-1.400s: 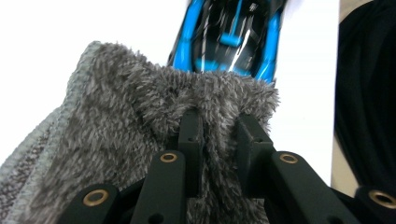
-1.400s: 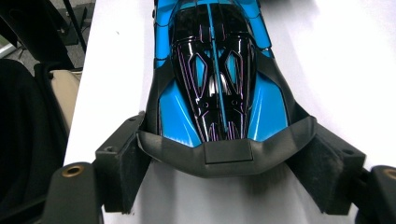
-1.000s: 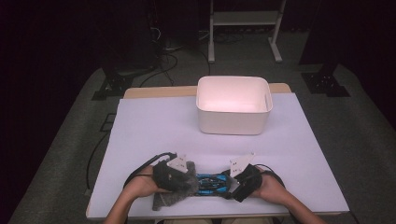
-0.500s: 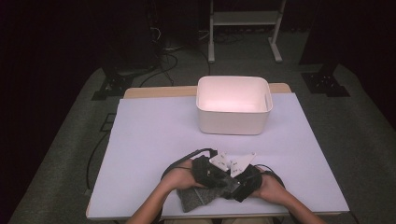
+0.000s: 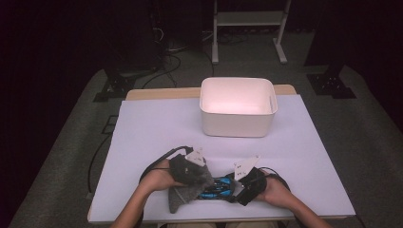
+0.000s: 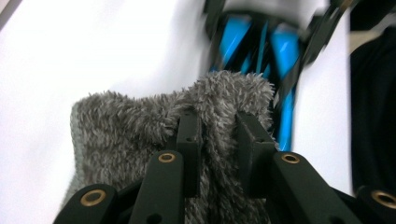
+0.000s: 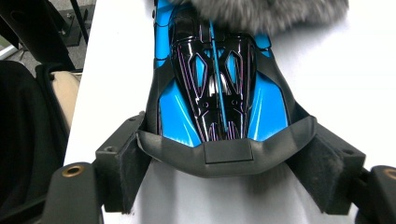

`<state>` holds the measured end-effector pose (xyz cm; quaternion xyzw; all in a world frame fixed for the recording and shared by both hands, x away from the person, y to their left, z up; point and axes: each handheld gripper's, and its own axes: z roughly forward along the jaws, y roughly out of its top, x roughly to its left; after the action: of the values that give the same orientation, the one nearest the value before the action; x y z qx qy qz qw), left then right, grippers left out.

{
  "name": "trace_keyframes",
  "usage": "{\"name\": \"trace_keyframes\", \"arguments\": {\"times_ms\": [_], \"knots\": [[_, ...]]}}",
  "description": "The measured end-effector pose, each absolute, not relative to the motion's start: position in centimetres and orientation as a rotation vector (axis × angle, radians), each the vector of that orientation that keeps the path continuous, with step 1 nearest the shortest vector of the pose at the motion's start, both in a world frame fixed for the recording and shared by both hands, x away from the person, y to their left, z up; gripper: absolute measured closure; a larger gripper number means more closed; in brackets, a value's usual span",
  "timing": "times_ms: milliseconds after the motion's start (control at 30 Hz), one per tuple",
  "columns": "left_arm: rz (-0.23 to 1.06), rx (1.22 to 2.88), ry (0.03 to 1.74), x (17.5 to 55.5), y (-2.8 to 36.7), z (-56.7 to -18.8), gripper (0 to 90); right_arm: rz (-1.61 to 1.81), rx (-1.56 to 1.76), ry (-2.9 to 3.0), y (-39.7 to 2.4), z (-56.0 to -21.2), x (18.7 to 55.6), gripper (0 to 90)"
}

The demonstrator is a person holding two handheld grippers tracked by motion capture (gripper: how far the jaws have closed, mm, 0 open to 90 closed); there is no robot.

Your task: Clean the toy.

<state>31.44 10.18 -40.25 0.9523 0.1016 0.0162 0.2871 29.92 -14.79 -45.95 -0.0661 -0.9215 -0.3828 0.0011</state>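
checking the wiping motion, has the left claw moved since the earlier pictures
Yes. The left claw, shut on the grey cloth, swung right toward the white bin, then came back partway left.

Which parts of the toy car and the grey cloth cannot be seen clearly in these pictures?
- Toy car: its far end is under the grey cloth in the right gripper view.
- Toy car, left gripper view: blurred, cut by the top edge.
- Cloth, left gripper view: the lower part is behind the left tongs.
- High view: car details too small.
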Motion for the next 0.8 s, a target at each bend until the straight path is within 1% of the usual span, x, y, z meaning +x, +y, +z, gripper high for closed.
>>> {"name": "trace_keyframes", "arguments": {"times_ms": [133, 333, 367, 400, 600, 767, 800], "knots": [[0.034, 2.531, 0.303, 31.2, 11.8, -40.6, 73.4, -1.189, -0.216, -2.892, -14.8, -45.9, 29.9, 23.6], [0.022, 2.501, 0.318, 31.1, 11.8, -41.2, 73.6, -1.165, -0.259, -2.874, -14.7, -45.7, 30.1, 21.7], [0.017, 2.487, 0.324, 31.0, 11.7, -41.3, 73.5, -1.116, -0.29, -2.89, -14.5, -45.4, 30.0, 18.2], [0.016, 2.484, 0.327, 31.0, 11.6, -41.3, 73.5, -1.088, -0.308, -2.89, -14.5, -45.2, 30.0, 17.8], [0.018, 2.501, 0.318, 31.0, 11.2, -41.2, 73.5, -1.109, -0.358, -2.817, -15.0, -44.2, 30.4, 17.8], [0.02, 2.505, 0.303, 31.0, 10.9, -41.2, 73.4, -1.109, -0.371, -2.795, -14.8, -43.4, 31.7, 17.9], [0.021, 2.503, 0.3, 31.0, 10.9, -41.2, 73.4, -1.09, -0.37, -2.774, -14.5, -43.3, 32.3, 19.1]]}}
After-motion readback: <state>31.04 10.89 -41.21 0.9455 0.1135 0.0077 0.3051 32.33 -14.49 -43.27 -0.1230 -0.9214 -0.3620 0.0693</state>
